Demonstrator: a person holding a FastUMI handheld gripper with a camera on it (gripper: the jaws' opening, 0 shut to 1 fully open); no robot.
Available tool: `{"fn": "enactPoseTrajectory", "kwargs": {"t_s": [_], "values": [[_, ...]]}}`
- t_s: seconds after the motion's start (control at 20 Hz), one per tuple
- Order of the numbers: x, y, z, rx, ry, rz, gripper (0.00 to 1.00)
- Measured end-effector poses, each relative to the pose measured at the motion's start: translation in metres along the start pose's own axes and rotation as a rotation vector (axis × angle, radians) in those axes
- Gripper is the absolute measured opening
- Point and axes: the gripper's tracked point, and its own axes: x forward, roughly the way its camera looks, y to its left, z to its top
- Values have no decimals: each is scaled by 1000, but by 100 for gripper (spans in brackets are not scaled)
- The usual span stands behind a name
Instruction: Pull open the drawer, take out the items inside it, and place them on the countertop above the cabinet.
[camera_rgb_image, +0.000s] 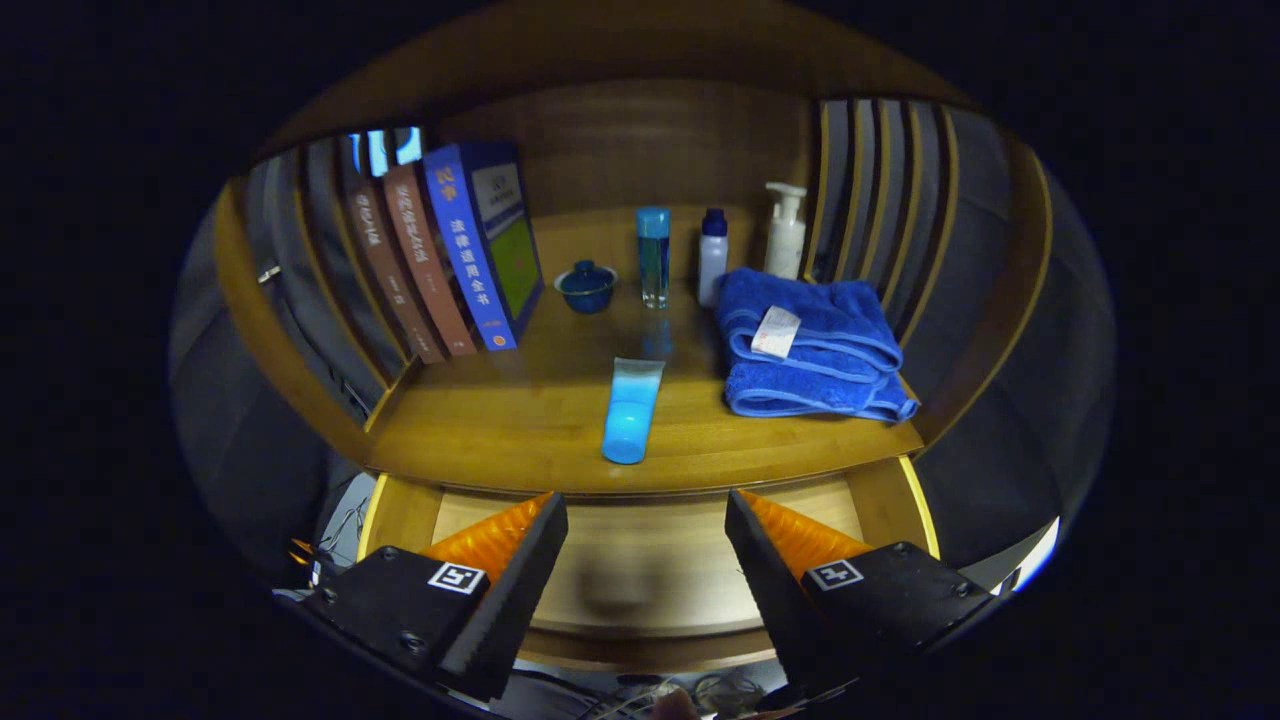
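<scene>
Lying lengthwise on countertop, tube — cap toward spread, empty claw

Light is dim and warm, falling from above onto the counter, which is the brightest wood in the scene; the side walls fall off into near darkness. The blue tube glows brightly and its outline is slightly soft. A faint reflection lies on the polished wood under the clear bottle. A blurry dark shadow sits on the open drawer floor between the parted, empty fingers. Fisheye distortion bends straight edges, strongest toward 3 and 9 o'clock.
</scene>
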Motion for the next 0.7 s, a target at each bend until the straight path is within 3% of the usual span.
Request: {"fn": "enactPoseTrajectory", "kwargs": {"t_s": [0.35,0.55,0.7], "values": [[-80,17,-22,-116,-343,-9,100],[-114,41,-57,-157,-479,17,100],[-117,47,-91,-127,-506,31,100]]}}
